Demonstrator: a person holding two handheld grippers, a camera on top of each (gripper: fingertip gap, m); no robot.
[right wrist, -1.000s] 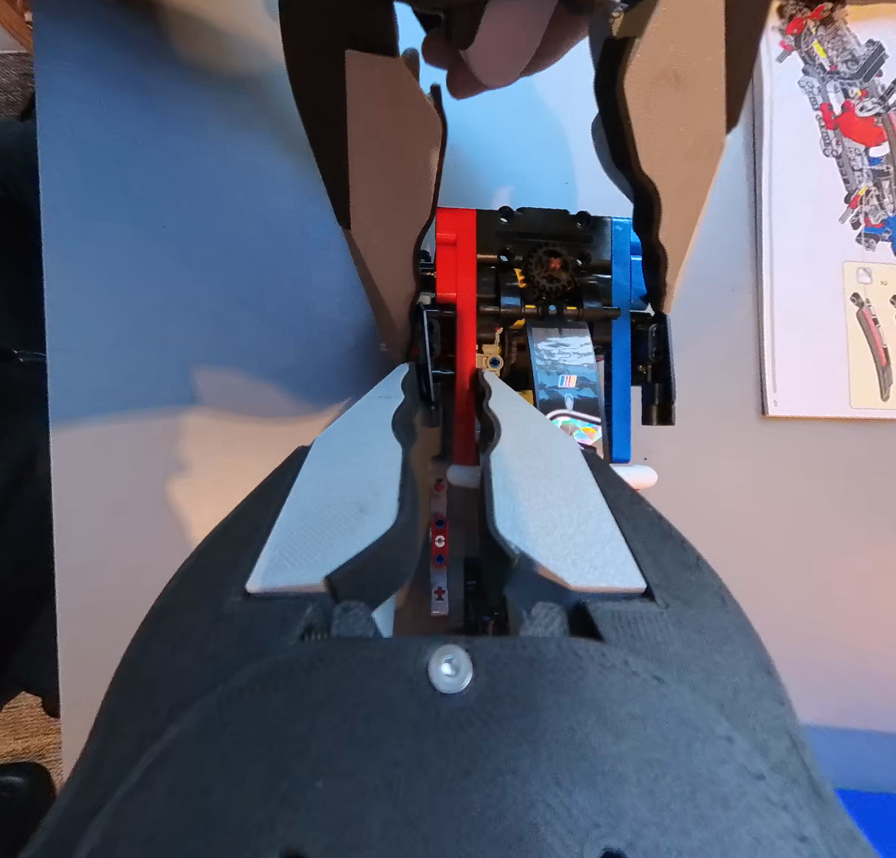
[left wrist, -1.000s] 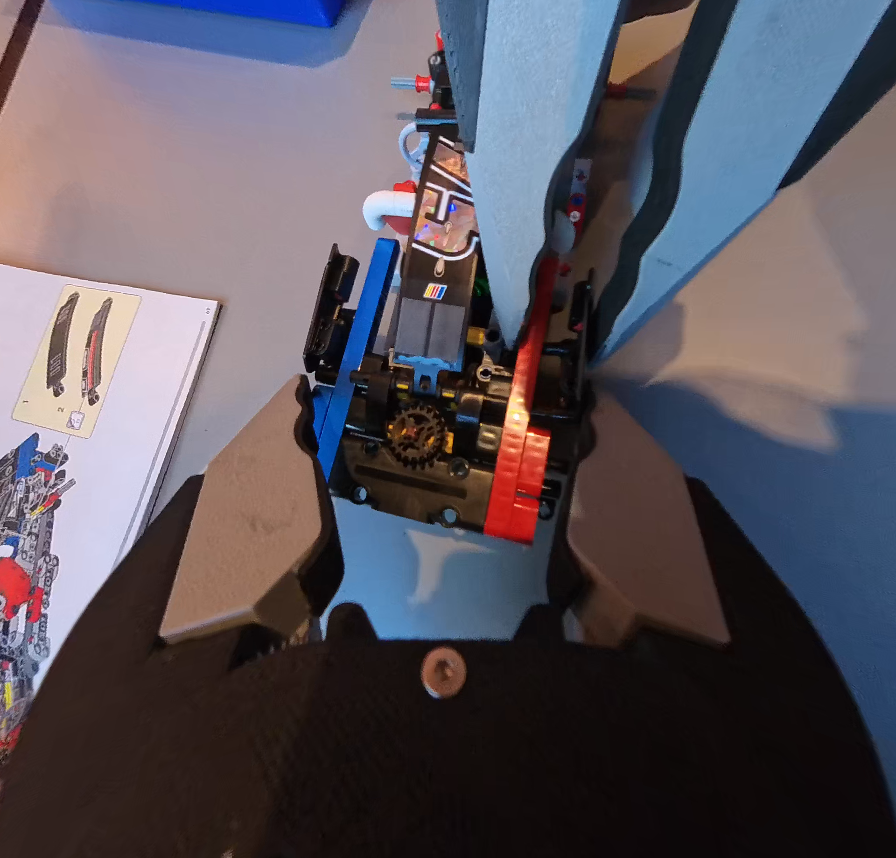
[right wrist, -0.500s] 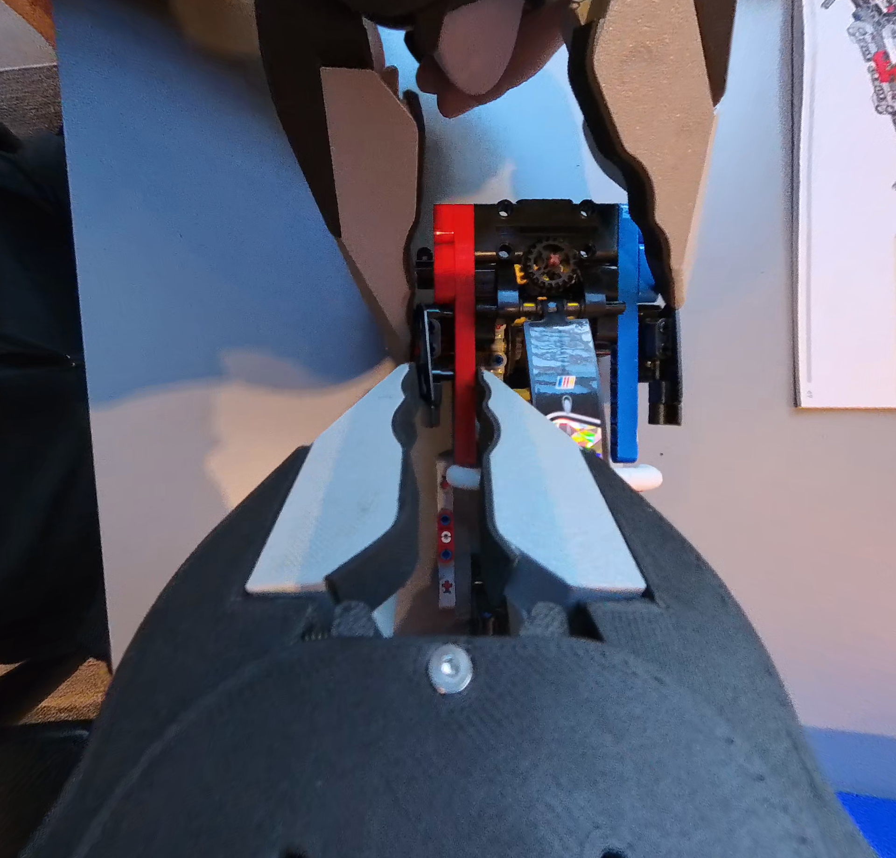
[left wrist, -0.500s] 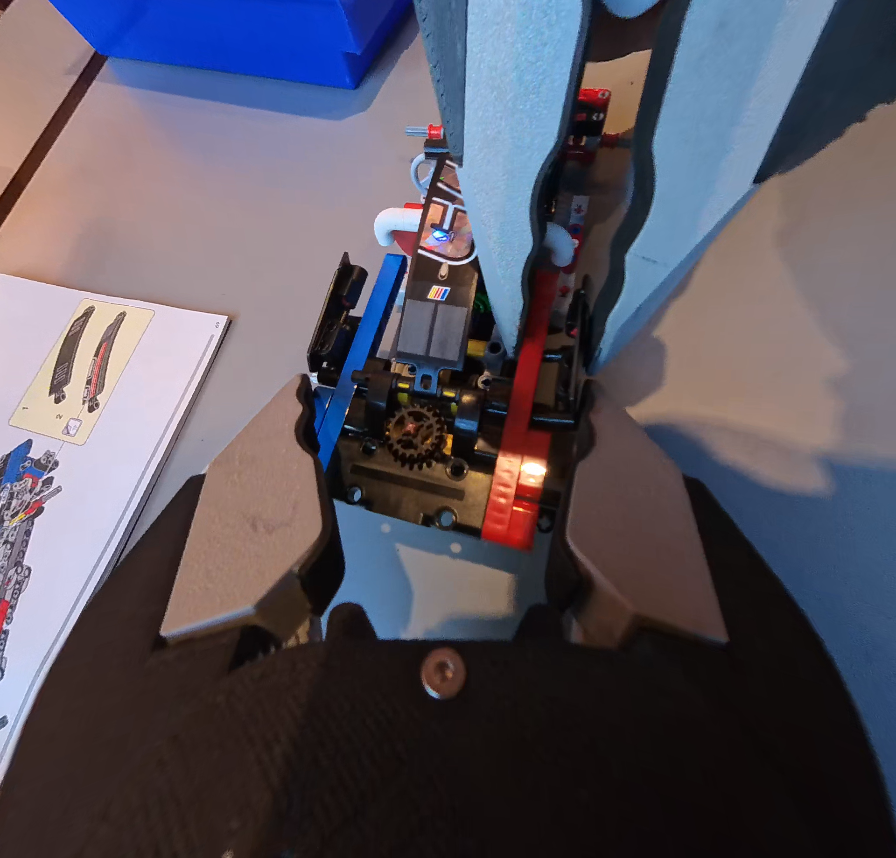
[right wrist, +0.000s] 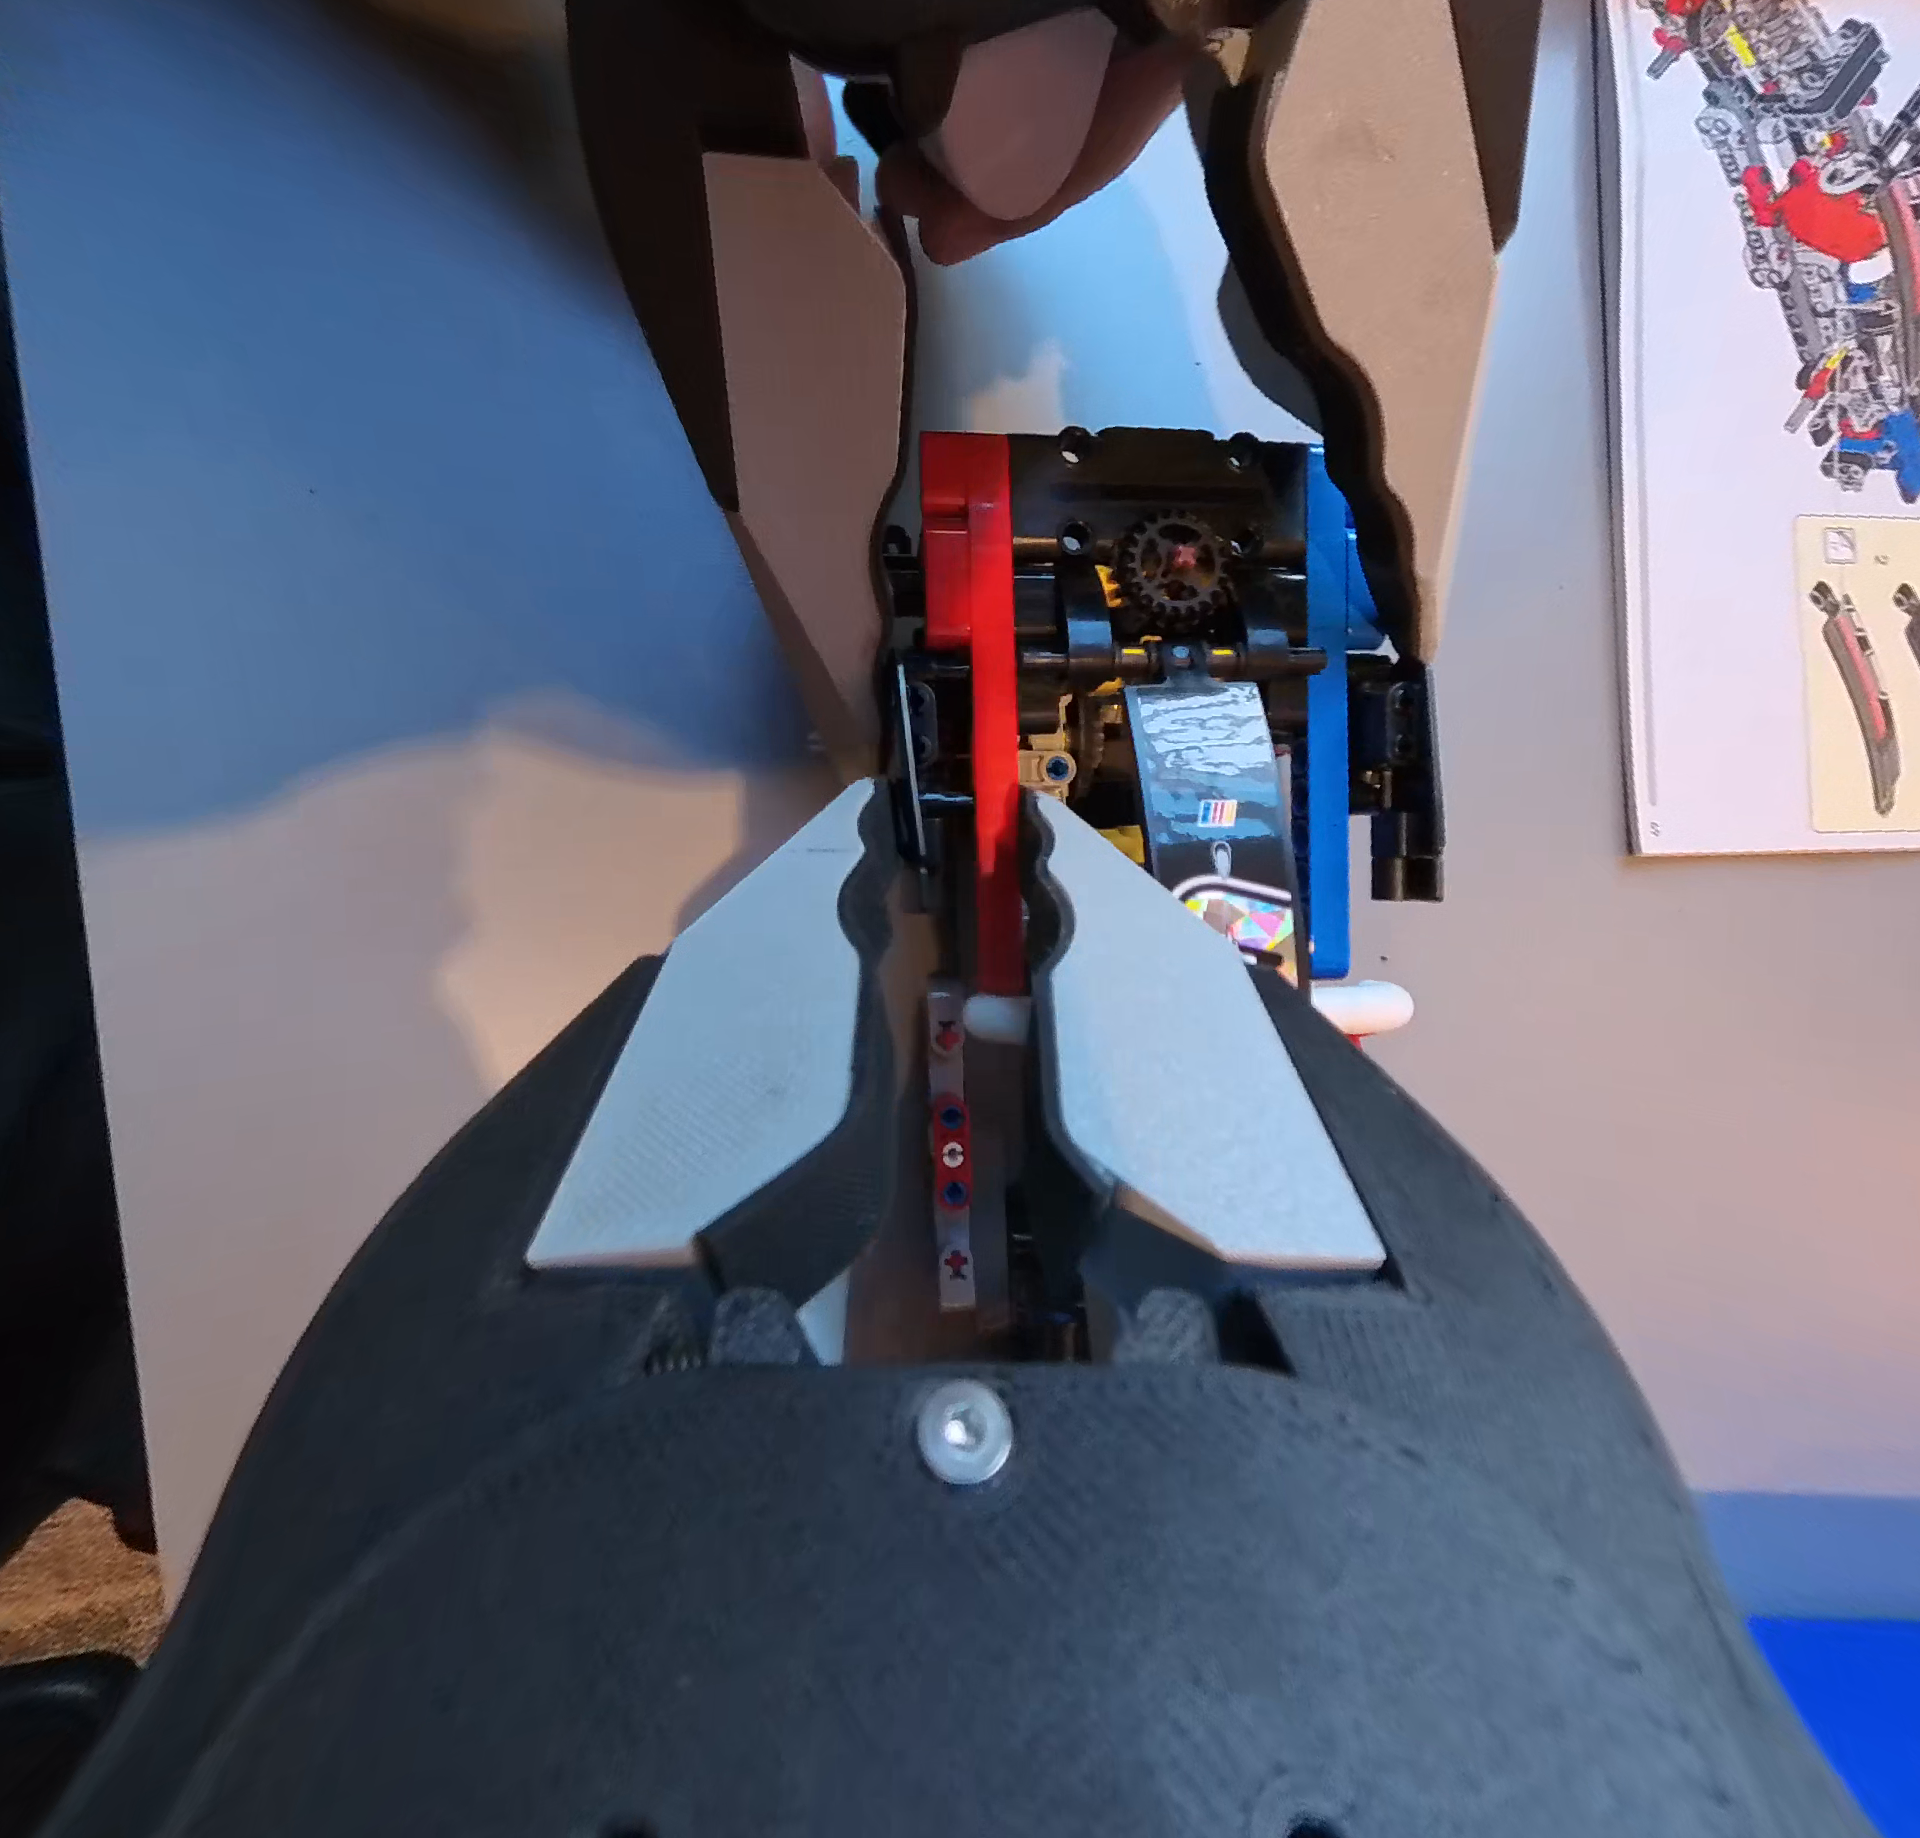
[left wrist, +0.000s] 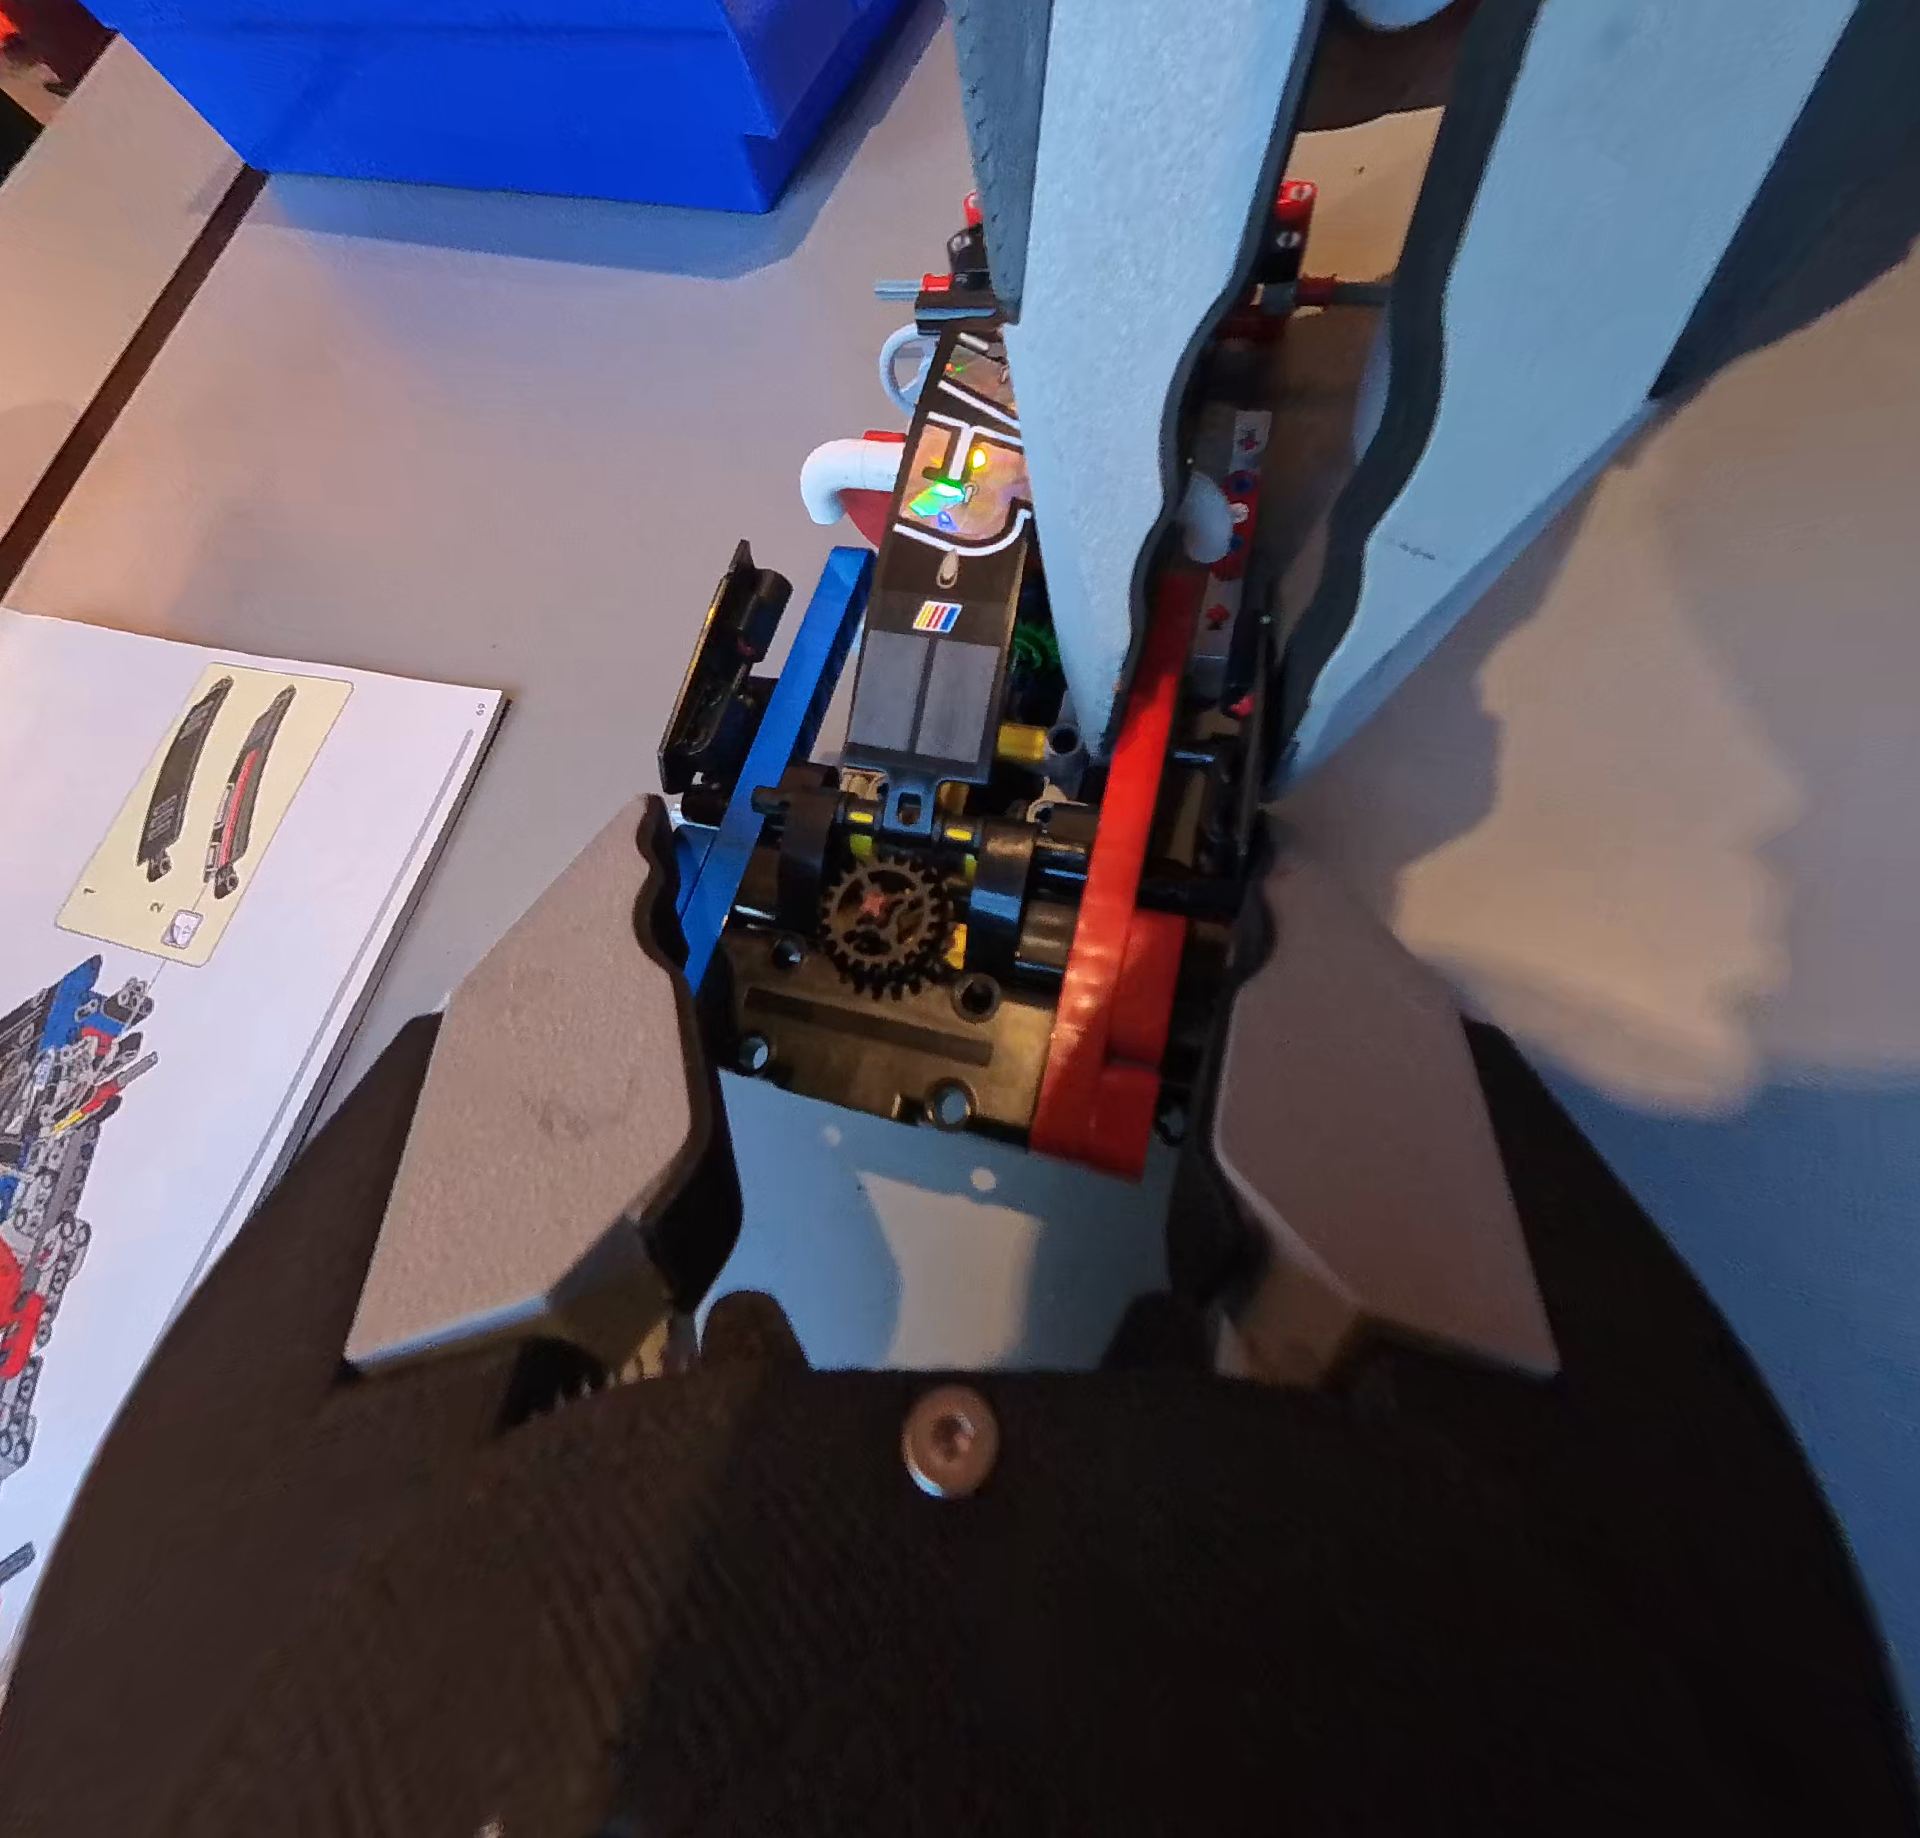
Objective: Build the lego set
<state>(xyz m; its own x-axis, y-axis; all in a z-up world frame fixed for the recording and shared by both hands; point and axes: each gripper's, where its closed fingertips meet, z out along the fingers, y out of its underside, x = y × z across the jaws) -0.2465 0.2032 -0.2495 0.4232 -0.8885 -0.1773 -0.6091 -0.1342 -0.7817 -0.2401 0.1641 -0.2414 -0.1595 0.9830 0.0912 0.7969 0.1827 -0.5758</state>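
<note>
My left claw [left wrist: 961, 947] clamps the black, red and blue lego car model [left wrist: 935, 915]; my right claw [right wrist: 961, 812], facing it, pinches its long red side beam [right wrist: 995, 801].

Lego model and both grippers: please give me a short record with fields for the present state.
model: Lego model on the grey table
left gripper: shut on the model's gear end
right gripper: shut on the red beam
manual: instruction booklet, open beside the model
background: blue bin

Both views shifted: blue bin [left wrist: 499, 53] more in frame vs 1 s ago, booklet [right wrist: 1766, 386] further right; lego car [left wrist: 966, 832] sits higher.
</note>
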